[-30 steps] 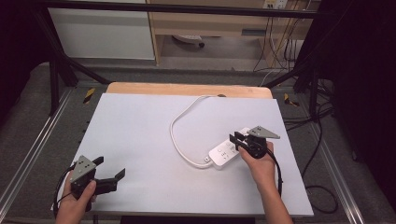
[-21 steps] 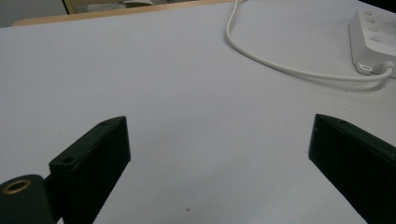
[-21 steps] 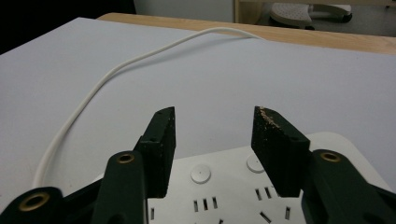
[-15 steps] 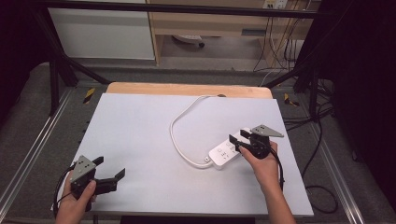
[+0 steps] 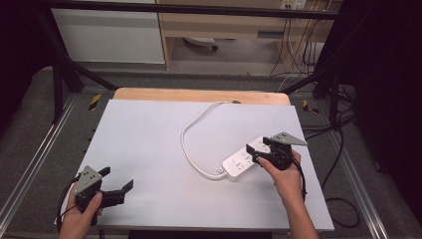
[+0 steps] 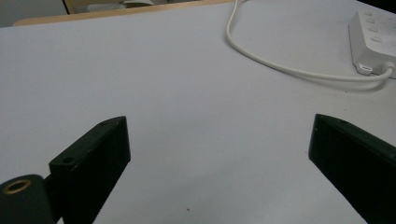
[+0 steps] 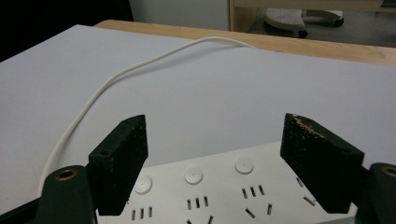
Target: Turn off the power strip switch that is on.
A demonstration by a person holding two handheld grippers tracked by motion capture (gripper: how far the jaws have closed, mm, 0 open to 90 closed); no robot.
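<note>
Near the right edge of the table point(image 5: 149, 129), a white power strip point(image 5: 244, 160) lies flat at a slant, its white cord point(image 5: 191, 127) looping toward the far edge. The right gripper point(image 5: 258, 158) hovers just over the strip's near end, jaws spread wide on either side of its round buttons, holding nothing. At the near left corner, the left gripper point(image 5: 117, 186) rests low, jaws wide apart and empty, well apart from the strip.
</note>
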